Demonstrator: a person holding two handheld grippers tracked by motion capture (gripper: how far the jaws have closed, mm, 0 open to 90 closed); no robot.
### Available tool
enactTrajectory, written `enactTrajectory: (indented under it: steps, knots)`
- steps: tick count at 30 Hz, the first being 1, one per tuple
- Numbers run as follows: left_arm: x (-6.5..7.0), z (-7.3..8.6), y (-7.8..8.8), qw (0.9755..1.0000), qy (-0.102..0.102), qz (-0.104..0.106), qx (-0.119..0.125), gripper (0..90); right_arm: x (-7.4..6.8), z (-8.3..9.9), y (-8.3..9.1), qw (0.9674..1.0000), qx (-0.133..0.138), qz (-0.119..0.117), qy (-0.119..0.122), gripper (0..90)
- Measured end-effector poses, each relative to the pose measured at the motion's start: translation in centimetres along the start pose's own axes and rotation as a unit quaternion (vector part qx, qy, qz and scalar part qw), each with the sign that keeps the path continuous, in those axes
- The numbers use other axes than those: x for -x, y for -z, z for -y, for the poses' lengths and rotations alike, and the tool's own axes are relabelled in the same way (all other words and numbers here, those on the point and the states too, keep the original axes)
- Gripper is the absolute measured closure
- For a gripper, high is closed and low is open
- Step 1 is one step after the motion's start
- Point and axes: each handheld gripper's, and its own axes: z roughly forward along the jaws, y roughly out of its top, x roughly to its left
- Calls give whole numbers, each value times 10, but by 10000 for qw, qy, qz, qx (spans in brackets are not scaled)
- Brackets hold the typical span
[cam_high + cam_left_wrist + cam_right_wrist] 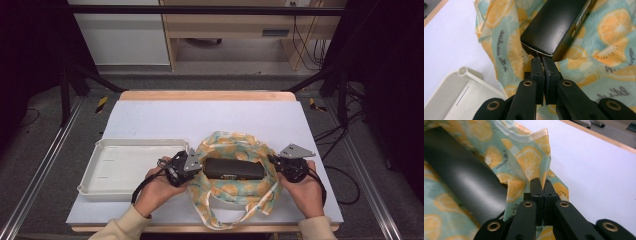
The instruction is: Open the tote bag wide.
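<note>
Fabric printed with orange and lemon slices on a pale teal ground formed the bag (235, 172), which lay spread open on the white table cover (210, 117), near the person's edge and just right of the white tray (132, 167). A black box (233, 169) lay lengthwise on the fabric at the middle of the bag, with the cloth raised around it on all sides. In the high view the left gripper (192, 165) stood at the bag's left edge, just beside the left end of the box, and the right gripper (274, 161) stood at the bag's right edge, just beside the right end. The bag's two handles (250, 210) trailed toward the near table edge. In the left gripper view the jaws of the left gripper (543, 60) were drawn together, tips meeting just below the near corner of the box (556, 25); whether a fold of the bag (506, 50) was pinched between them could not be told. In the right gripper view the right gripper (541, 183) was clenched on a raised edge of the bag (534, 157), with the cloth rising from between the tips. The box (461, 175) lay to the left of those jaws, apart from them.
</note>
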Motion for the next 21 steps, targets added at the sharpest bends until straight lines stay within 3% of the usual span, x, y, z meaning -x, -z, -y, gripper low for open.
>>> enactTrajectory:
  steps: [11,21]
  knots:
    - [8,2,-14,9996,-68,60,-259,886,20,12,-31,9986,-473,12,-253,900]
    - [7,3,-16,9995,-59,76,-313,887,22,16,-43,9964,-771,7,-339,900]
